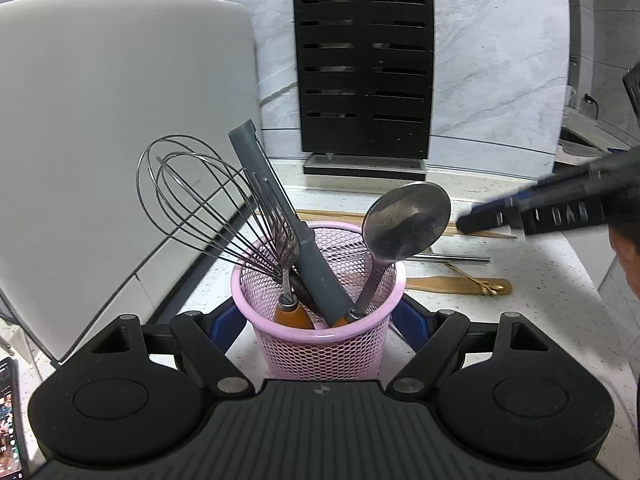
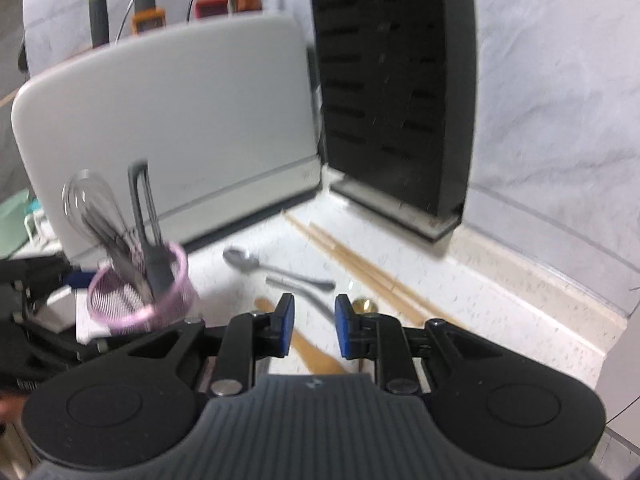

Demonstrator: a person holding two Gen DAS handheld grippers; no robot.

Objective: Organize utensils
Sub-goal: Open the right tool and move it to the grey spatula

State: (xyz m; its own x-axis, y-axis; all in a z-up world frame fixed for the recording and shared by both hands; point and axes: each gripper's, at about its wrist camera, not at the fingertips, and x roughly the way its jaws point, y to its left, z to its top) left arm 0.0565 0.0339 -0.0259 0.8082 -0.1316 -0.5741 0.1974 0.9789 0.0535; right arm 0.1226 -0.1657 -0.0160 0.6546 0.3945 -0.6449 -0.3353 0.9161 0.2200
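My left gripper (image 1: pixel 318 320) is shut on a pink mesh cup (image 1: pixel 320 344), one blue pad on each side. Standing in the cup are a wire whisk (image 1: pixel 192 200), a grey-handled utensil (image 1: pixel 276 216) and a large metal spoon (image 1: pixel 406 220). My right gripper (image 2: pixel 315 324) hovers open over the counter with nothing between its pads. Below it lie a wooden spatula (image 2: pixel 316 356), a metal spoon (image 2: pixel 256 264), a second metal utensil (image 2: pixel 300 280) and wooden chopsticks (image 2: pixel 360 264). The cup (image 2: pixel 140 304) is to its left. In the left wrist view the right gripper (image 1: pixel 520 212) is blurred at the right.
A black slotted knife block (image 1: pixel 364 68) stands against the marble wall behind the counter. A large white cutting board (image 1: pixel 120 120) leans upright at the left. A phone (image 1: pixel 10 412) lies at the lower left. The counter's edge (image 2: pixel 560 344) drops off at the right.
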